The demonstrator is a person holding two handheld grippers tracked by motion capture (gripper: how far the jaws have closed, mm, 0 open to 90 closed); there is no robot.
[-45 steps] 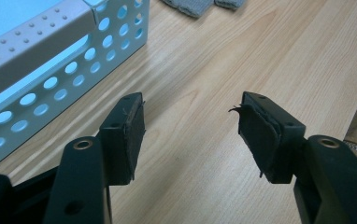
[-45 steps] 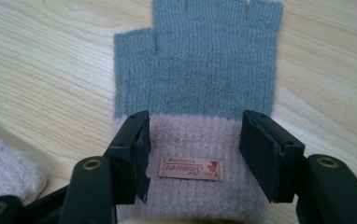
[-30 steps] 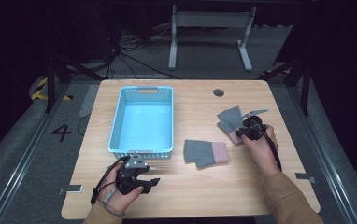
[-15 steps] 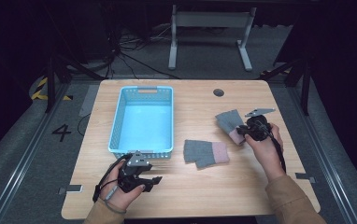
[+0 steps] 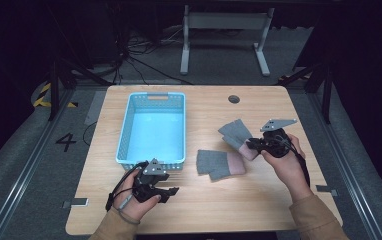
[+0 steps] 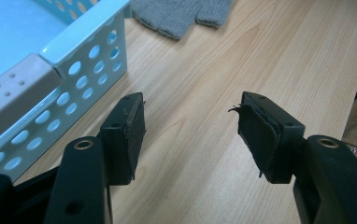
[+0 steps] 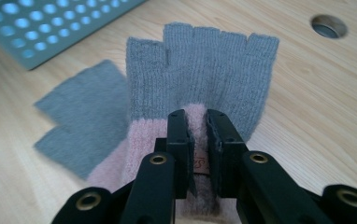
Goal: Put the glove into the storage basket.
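The work is judged to be at an early stage: the right gripper (image 7: 196,122) is clamped on the pink cuff of one grey fingerless glove (image 7: 200,65), which lies on the table (image 5: 214,210) to the right of the blue basket (image 5: 125,130). A second glove (image 5: 219,163) lies untouched nearby. Nothing is seen inside the basket. The left gripper (image 6: 190,123) is held spread apart, grasping nothing, beside the basket's near corner.
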